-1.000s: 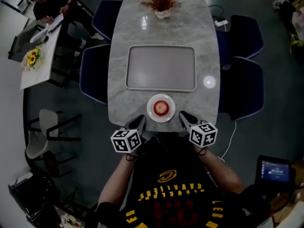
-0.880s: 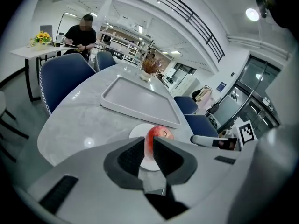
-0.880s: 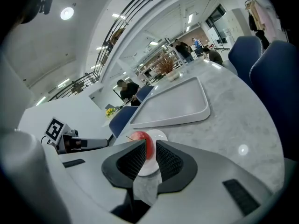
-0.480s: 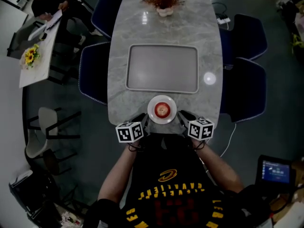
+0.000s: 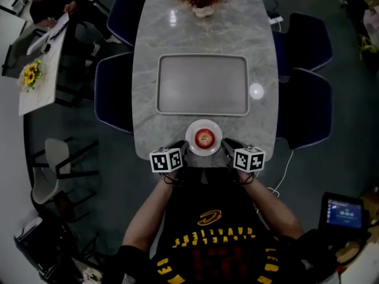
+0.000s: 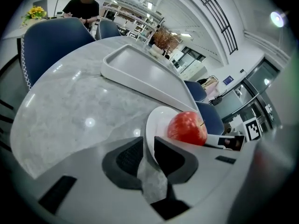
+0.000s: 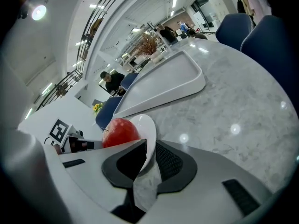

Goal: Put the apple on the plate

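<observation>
Red apple (image 7: 120, 132) lies on plate (image 7: 148, 121), its rim between jaws of right tool (image 7: 150, 144).

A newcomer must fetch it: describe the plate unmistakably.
Find the long grey marble table. At its near end, beside the rectangular tray, is a white plate. Unlike the tray, it is round and carries a red apple.

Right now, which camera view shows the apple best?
The left gripper view: the apple is large, close and shows its stem, sitting on the plate. The right gripper view shows it too, but the plate rim covers its side. The head view shows it only small, from above.
</observation>
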`<action>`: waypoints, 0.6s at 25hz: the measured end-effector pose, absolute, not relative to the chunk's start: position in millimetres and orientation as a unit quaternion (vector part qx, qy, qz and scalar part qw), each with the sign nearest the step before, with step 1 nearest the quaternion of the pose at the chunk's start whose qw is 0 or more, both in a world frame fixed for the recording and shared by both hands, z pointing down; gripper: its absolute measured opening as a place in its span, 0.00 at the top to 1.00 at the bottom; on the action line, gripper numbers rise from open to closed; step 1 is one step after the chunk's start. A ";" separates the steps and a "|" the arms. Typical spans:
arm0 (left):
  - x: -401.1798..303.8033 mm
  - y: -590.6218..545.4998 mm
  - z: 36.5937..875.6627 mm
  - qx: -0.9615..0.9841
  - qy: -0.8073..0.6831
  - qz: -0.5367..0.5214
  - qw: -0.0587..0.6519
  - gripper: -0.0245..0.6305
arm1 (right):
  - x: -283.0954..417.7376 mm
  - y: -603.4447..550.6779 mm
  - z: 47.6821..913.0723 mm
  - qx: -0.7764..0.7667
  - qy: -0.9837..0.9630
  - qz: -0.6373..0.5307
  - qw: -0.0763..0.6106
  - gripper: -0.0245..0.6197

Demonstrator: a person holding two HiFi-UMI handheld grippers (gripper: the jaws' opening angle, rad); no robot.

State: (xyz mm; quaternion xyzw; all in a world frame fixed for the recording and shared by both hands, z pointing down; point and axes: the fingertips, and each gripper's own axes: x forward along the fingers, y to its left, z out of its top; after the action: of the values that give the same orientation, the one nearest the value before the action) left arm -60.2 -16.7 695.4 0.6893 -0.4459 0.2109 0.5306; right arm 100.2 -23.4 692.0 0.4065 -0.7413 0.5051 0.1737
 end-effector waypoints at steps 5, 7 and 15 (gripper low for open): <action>-55.3 -14.2 702.8 0.692 -0.429 0.220 0.538 0.87 | 99.4 -19.4 703.4 0.412 -0.728 0.518 0.178 0.89; -53.1 -13.6 704.0 0.691 -0.425 0.217 0.543 0.87 | 97.8 -16.5 705.8 0.411 -0.723 0.527 0.175 0.89; -50.0 -15.5 707.1 0.682 -0.415 0.204 0.566 0.87 | 93.8 -18.5 709.4 0.415 -0.708 0.551 0.153 0.89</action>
State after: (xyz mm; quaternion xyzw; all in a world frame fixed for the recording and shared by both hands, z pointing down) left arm -50.0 -15.5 707.1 0.6824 -0.4147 0.2039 0.5663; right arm 93.8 -18.5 709.4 0.4146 -0.7075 0.5514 0.1532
